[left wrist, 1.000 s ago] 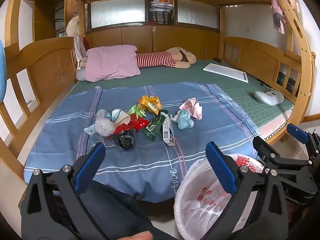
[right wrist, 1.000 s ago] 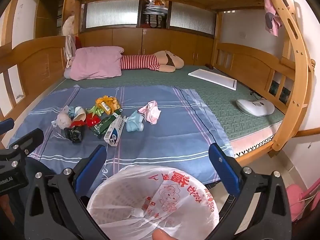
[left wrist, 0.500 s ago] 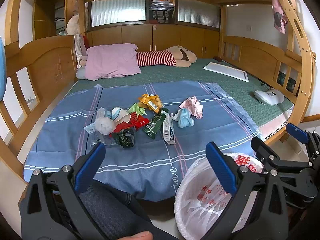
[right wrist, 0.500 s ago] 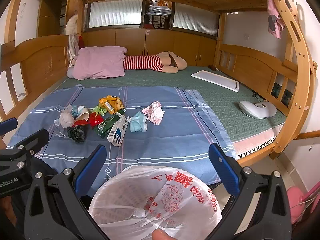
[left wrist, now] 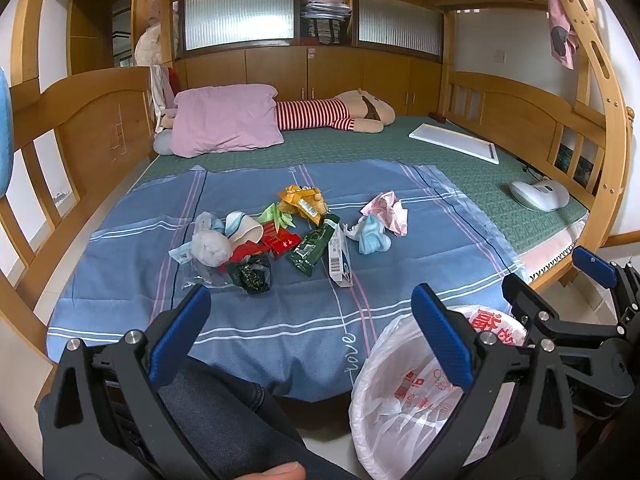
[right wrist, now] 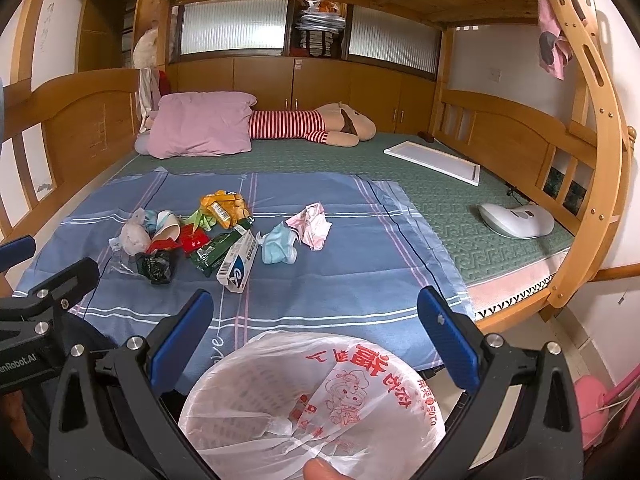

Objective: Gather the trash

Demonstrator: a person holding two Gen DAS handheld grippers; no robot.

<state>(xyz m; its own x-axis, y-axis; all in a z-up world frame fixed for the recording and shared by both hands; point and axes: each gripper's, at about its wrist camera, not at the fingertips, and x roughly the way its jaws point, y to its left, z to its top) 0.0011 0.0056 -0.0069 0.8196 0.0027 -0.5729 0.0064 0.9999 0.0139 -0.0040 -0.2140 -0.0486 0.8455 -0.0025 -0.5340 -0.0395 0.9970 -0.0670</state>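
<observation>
A pile of trash lies on the blue striped sheet: an orange snack bag, a green wrapper, a white box, a red packet, a grey wad, a dark wrapper, blue and pink crumpled pieces. The pile also shows in the right wrist view. A bin lined with a white printed bag stands on the floor at the bed's edge, also in the left wrist view. My left gripper is open and empty, short of the pile. My right gripper is open and empty above the bin.
A pink pillow and a striped plush toy lie at the head of the bed. A white board and a white device lie on the green mat at right. Wooden rails enclose the bed. A person's knee is below my left gripper.
Both grippers have crept slightly forward toward the bed. Nothing on the sheet has moved.
</observation>
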